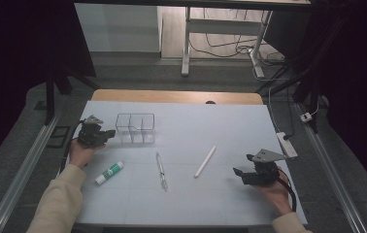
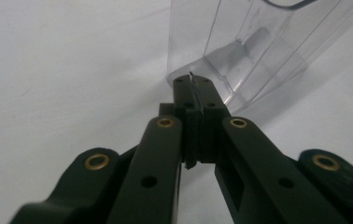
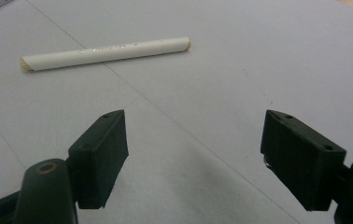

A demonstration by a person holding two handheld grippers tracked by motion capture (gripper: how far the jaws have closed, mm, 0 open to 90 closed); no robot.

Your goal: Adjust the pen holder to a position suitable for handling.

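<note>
Clear plastic organiser at the closed left gripper

Pale grey mat covers the table (image 1: pixel 230 121). The left gripper (image 1: pixel 108 133), jaws pressed together with nothing between them, points at the near left corner of a clear plastic three-compartment box (image 1: pixel 135 127), tips just beside its wall. The right gripper (image 1: pixel 238 172) rests with jaws spread wide and empty, near a white cylindrical marker (image 1: pixel 205 161). A transparent pen (image 1: pixel 161 171) and a green-and-white glue stick (image 1: pixel 109 173) lie between the hands.
</note>
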